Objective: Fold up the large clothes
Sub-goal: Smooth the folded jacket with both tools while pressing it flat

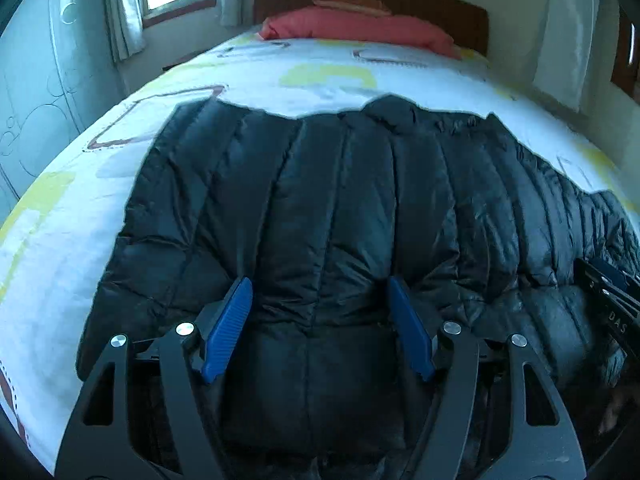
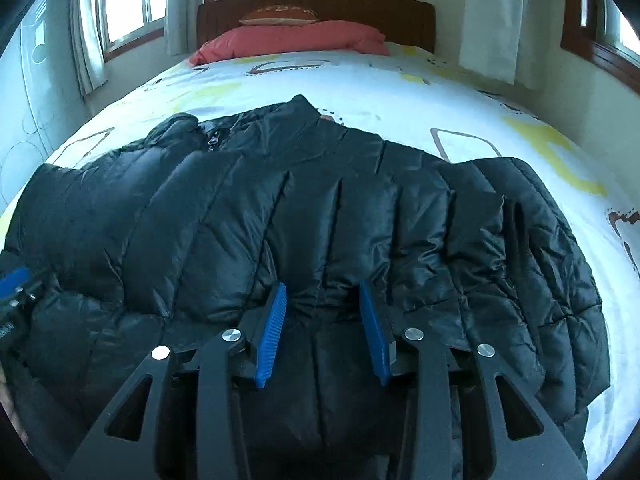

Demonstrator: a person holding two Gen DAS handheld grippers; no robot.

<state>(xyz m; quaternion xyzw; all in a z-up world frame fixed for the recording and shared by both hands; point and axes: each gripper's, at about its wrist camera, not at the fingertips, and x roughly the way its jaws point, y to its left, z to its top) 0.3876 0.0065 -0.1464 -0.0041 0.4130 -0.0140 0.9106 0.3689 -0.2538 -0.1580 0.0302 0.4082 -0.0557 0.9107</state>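
Now my left gripper [image 1: 320, 292] had its jaws spread wide with a bulge of the black puffer jacket [image 1: 340, 200] bunched between its blue pads. My right gripper [image 2: 323, 296] stood narrower, pinching a fold of that jacket, which lay across the patterned bedsheet [image 2: 360, 80].

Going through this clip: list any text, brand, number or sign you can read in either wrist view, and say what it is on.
"DAS": white letters on the black body of the right tongs, at the right edge of the left wrist view; any further letters are cut off.
Orange cushion with dark lettering, against the brown wooden headboard: too blurred to read.
Black quilted puffer jacket: no readable label.
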